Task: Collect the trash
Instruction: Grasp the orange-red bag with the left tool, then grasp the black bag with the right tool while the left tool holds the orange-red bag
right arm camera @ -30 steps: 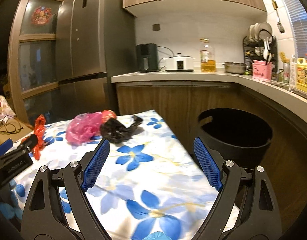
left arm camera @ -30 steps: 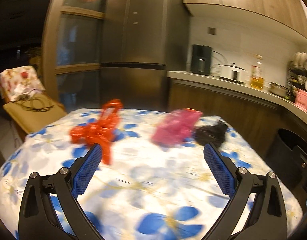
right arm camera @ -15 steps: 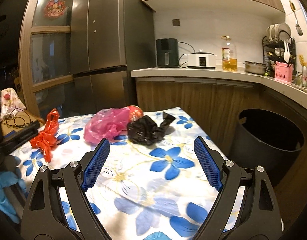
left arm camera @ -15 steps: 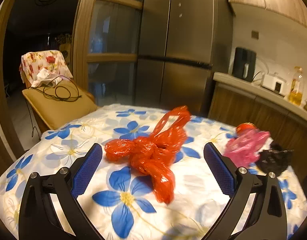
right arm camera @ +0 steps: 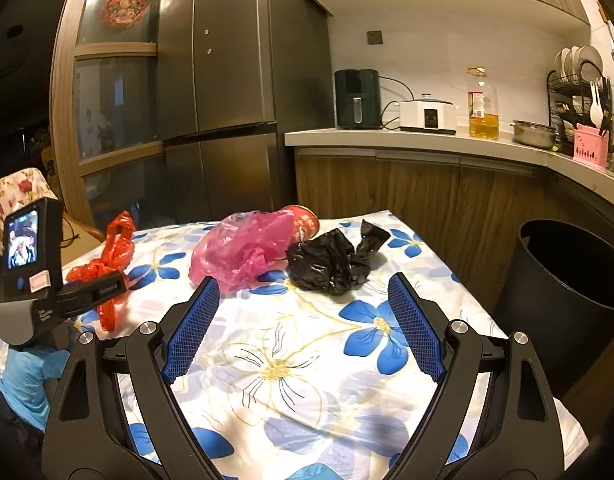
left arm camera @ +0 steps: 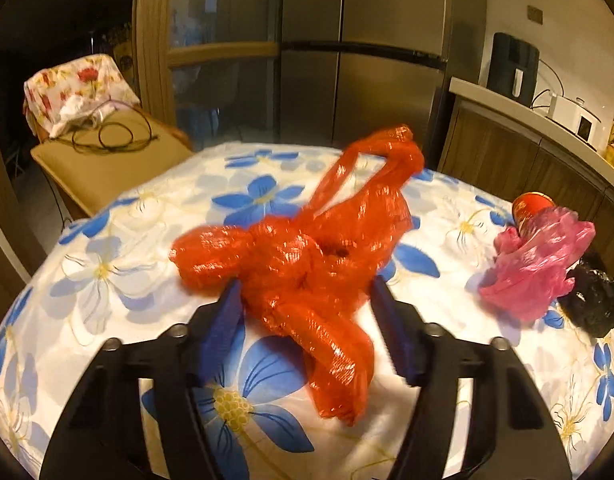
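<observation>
The left gripper [left arm camera: 305,300] was closing around the red bag [left arm camera: 303,264], not yet pinching; it could slip toward six o'clock.

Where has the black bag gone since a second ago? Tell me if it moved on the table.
No. The black bag still lies beside the pink bag on the same stretch of flowered tablecloth; only the camera shifted.

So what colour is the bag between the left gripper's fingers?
Bright red-orange bag, clearest in the left wrist view.
</observation>
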A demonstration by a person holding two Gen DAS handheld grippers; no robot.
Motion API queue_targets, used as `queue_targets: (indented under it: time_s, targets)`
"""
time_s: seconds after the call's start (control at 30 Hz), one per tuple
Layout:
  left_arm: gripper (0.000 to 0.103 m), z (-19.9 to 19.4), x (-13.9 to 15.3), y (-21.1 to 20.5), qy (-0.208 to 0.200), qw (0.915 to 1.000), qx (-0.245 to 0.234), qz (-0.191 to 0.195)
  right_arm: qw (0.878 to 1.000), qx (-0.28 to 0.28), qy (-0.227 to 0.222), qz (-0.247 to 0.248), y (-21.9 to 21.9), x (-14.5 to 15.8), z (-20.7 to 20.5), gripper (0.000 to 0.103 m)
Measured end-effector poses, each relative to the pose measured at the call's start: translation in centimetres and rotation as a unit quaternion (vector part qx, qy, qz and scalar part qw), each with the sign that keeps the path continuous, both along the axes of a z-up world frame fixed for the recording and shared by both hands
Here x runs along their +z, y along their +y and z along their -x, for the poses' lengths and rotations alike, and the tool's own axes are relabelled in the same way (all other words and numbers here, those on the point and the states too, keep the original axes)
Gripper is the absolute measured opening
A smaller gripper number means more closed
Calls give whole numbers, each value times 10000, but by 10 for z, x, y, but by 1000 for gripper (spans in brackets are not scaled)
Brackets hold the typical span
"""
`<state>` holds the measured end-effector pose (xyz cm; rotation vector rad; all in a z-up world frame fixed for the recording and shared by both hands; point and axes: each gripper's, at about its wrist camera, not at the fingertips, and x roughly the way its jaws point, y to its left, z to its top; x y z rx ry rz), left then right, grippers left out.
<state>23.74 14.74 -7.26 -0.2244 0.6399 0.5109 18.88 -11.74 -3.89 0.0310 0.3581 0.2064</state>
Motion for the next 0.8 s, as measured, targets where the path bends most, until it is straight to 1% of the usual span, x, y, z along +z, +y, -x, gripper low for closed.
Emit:
queue_targets:
  time_s: [0.1,0.13,0.17,0.23,0.3,0.4,0.5,0.7,0.8]
  targets:
    - [41,-1,-4,2,74,9999,9,78,10000,13,4,9,1,0,-1,85]
    - [32,-1,-4,3,69,9999,2,116,10000,9,4,14,1,0,-1,85]
    - [31,-1,-4,4,55,9999,3,138,10000,7,2,24,1,0,-1,85]
    - [24,2,-3,5,-33,9998,-17,188,10000,-24,0,50,0,0,-2,85]
    - [21,7,0,5,-162,9996,-40,221,10000,-68,32,43,-3,0,-6,85]
    - [19,19,9,3,-422,9987,-85,267,9998,-181,57,83,-9,1,-15,85]
    - [19,33,15,-5,-571,9978,-211,245,9993,-304,126,167,-13,-3,-32,85]
    - [19,53,17,-21,-665,9964,-457,278,9983,-424,237,312,-12,-12,-73,84]
    - [19,56,18,-26,-689,9958,-541,257,9977,-452,382,340,-10,-17,-94,79]
